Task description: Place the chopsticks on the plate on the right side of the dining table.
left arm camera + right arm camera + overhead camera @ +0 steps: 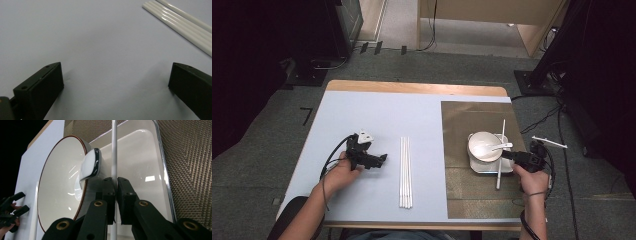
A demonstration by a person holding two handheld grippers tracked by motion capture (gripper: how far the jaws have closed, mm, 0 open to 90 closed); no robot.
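Evenly lit from overhead, dark at the room's edges; soft shadows, glare on the bowl (60, 192), blurred near jaws.

The worktop (377, 125) has a smooth, matt, pale blue surface with a light wood edge. A brown mat (462, 120) shows a rough woven texture. The white bowl (60, 195), spoon (91, 166) and tray (142, 160) look glossy and ceramic-like. The white rods (405, 172) shine like smooth plastic. The gripper fingers (42, 87) are matt black plastic.
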